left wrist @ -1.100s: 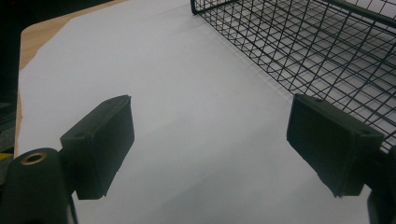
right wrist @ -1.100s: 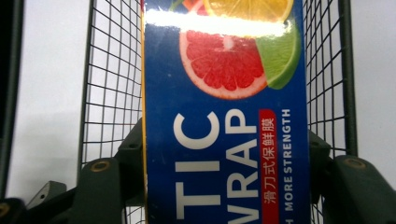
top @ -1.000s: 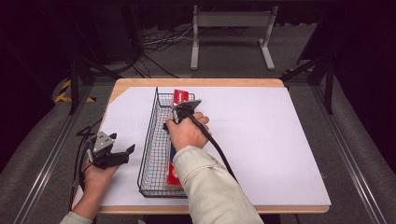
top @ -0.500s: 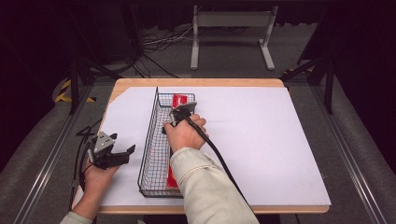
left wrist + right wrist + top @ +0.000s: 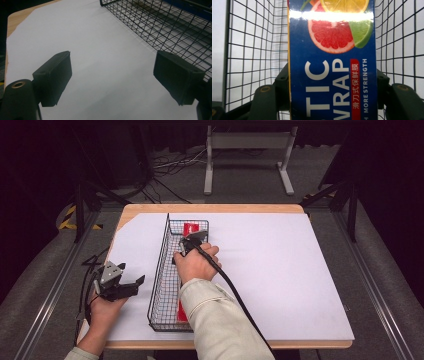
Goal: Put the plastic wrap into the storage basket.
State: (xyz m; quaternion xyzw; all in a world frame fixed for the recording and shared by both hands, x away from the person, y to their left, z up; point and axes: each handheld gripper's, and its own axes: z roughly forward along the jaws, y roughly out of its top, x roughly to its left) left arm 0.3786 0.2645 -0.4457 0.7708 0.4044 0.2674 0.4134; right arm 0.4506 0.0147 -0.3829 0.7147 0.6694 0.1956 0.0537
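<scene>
Clamping the plastic wrap box [image 5: 332,65] inside the wire basket [image 5: 165,270], the right gripper [image 5: 189,245] hides its middle.

Blue plastic-wrap box [image 5: 332,65] lying lengthwise in wire basket [image 5: 165,270]

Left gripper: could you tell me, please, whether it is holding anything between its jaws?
No, the left gripper stands open, with just the white table sheet between its jaws, beside the wire basket.

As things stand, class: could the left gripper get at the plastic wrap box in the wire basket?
Probably not directly: the left gripper sits outside the wire basket, whose side wall stands between it and the plastic wrap box, which the right gripper already clamps.
</scene>
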